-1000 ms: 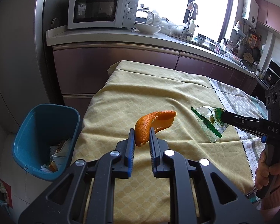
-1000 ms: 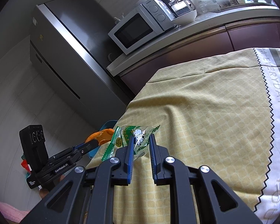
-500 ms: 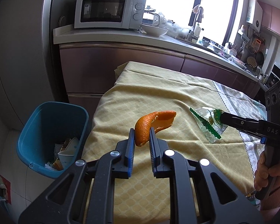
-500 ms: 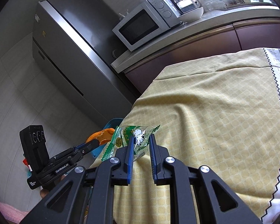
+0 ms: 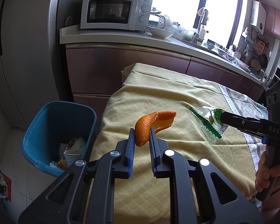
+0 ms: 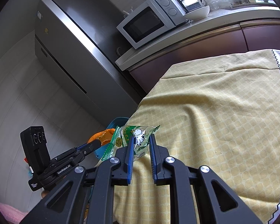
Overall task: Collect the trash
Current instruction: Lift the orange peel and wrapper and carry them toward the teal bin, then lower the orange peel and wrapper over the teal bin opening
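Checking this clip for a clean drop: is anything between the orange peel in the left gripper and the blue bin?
Nothing visible. The left gripper holds the orange peel above the tablecloth edge; the blue trash bin stands open on the floor beside the table, partly filled, with open air between.

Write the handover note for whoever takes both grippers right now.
Left gripper: shut on the orange peel, held above the table edge.
Right gripper: shut on the green snack wrapper, over the yellow tablecloth.
Blue bin: on the floor left of the table, already holding some trash.
Left to do: carry both pieces over the bin and let go.
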Available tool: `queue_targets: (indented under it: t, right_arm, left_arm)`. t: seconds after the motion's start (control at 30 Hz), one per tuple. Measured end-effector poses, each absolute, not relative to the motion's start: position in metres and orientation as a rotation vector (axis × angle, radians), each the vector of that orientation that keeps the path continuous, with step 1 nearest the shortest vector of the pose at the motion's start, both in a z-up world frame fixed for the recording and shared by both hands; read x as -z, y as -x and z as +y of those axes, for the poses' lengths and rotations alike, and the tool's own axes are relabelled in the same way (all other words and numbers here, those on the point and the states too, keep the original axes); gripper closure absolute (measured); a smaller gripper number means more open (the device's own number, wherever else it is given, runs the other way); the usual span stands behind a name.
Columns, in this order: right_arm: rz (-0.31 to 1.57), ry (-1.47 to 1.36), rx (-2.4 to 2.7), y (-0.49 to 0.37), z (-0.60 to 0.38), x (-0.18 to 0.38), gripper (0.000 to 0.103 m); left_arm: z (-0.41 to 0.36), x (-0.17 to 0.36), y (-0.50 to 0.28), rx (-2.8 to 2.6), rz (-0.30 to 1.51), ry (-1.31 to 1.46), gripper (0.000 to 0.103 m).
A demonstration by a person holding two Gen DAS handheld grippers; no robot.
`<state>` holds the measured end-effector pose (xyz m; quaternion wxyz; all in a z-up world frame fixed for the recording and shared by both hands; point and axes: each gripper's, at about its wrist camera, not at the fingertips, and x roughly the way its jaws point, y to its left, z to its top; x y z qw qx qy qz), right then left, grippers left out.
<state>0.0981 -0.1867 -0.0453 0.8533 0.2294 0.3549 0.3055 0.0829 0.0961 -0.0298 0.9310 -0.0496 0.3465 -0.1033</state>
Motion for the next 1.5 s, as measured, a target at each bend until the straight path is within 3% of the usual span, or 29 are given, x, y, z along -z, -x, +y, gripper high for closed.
queue_targets:
  t: [1.5]
  right_arm:
    - [0.768, -0.463, -0.713, -0.116, -0.147, 0.046, 0.088]
  left_arm:
    - [0.127, 0.025, -0.074, 0.132, 0.690, 0.139, 0.088]
